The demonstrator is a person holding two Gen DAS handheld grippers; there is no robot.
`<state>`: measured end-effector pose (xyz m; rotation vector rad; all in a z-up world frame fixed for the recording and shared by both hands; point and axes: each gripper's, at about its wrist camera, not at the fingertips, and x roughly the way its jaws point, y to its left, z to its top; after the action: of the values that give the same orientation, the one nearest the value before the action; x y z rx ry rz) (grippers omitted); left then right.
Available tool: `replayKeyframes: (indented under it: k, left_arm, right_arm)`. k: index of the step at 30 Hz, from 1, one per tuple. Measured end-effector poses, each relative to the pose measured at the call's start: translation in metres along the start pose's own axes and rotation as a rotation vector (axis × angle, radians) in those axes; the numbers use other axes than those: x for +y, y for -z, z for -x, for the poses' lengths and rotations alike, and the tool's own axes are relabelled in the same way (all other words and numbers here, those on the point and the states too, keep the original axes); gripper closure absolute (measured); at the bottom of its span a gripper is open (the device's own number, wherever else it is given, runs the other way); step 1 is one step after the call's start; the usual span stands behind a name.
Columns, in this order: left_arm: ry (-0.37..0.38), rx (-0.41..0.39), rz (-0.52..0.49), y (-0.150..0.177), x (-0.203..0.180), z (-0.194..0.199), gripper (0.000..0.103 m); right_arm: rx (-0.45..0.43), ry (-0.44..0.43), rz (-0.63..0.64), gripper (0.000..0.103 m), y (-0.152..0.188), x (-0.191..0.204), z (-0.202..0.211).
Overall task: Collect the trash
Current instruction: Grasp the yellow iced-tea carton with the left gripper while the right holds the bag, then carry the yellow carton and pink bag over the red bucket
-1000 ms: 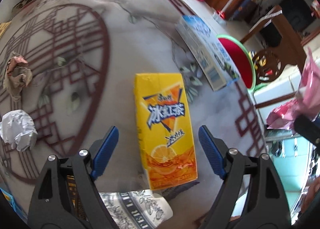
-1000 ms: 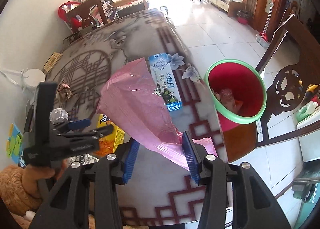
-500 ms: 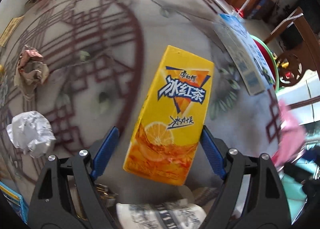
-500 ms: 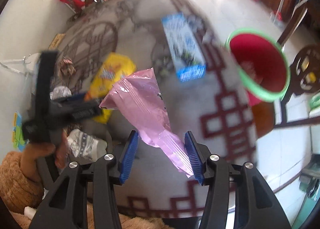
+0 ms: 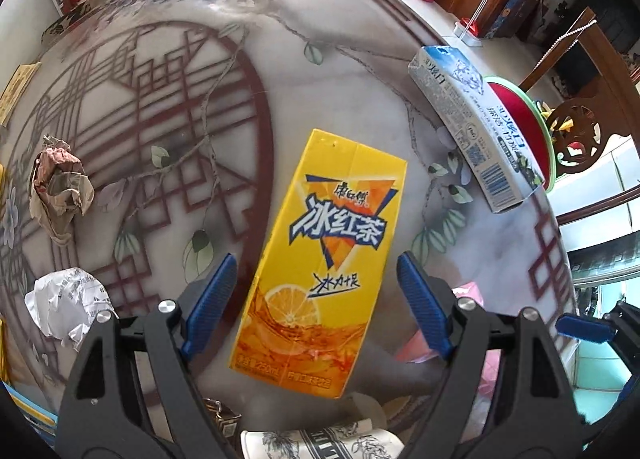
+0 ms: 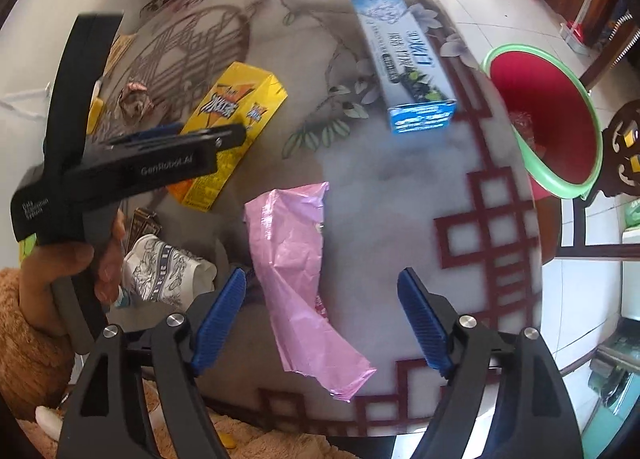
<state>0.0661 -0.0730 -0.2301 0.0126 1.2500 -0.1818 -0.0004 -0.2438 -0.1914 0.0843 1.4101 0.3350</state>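
A yellow iced-tea carton (image 5: 324, 259) lies flat on the patterned table (image 5: 360, 59), between the fingers of my left gripper (image 5: 316, 307). That gripper is open and its blue pads stand clear of the carton's sides. In the right wrist view a pink plastic bag (image 6: 296, 271) lies crumpled on the table under my right gripper (image 6: 320, 319). Its jaws are opening, with the bag between them but not touching the pads. The same view shows the left gripper (image 6: 208, 135) hovering over the yellow carton (image 6: 236, 115), held by a hand (image 6: 64, 263).
A blue-and-white carton (image 6: 408, 63) lies near the table's right edge. Beside that edge stands a red bin with a green rim (image 6: 548, 119). A crumpled brown paper (image 5: 60, 191), a white paper ball (image 5: 66, 307) and a printed paper cup (image 6: 164, 271) lie to the left.
My right gripper came down, spread its jaws and let go of the pink bag, which now lies on the table. My left gripper shifted slightly over the yellow carton.
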Motion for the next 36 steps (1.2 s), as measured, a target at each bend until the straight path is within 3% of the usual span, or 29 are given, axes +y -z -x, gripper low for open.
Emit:
replayKeyframes:
  k: [3,5,6,8,10,12,24,36]
  left_arm:
    - [-0.004,0.008,0.004,0.0,0.002,-0.004,0.025]
    - [0.005,0.014,0.01,0.003,0.004,-0.006,0.038]
    - [0.009,0.012,0.012,0.004,0.004,-0.007,0.038]
    - [0.009,0.003,0.013,0.006,0.006,-0.006,0.039]
    - [0.015,-0.008,0.024,0.007,0.008,-0.002,0.039]
    - [0.017,-0.024,0.038,0.009,0.01,0.004,0.039]
    - [0.066,-0.155,0.057,-0.006,-0.001,0.057,0.039]
    - [0.09,-0.206,0.075,-0.019,-0.017,0.08,0.039]
  right_arm:
    - [0.028,-0.005,0.023,0.023,0.001,0.007,-0.009]
    - [0.05,-0.002,0.045,0.024,0.003,0.012,-0.016]
    - [0.057,0.0,0.052,0.027,0.003,0.014,-0.018]
    - [0.074,0.006,0.072,0.037,0.002,0.018,-0.023]
    - [0.082,0.007,0.08,0.064,0.003,0.02,-0.025]
    - [0.067,-0.006,0.075,0.08,0.002,0.018,-0.022]
    - [-0.139,-0.009,0.038,0.084,-0.016,0.006,0.034]
    - [-0.192,-0.014,0.009,0.084,-0.034,-0.017,0.052]
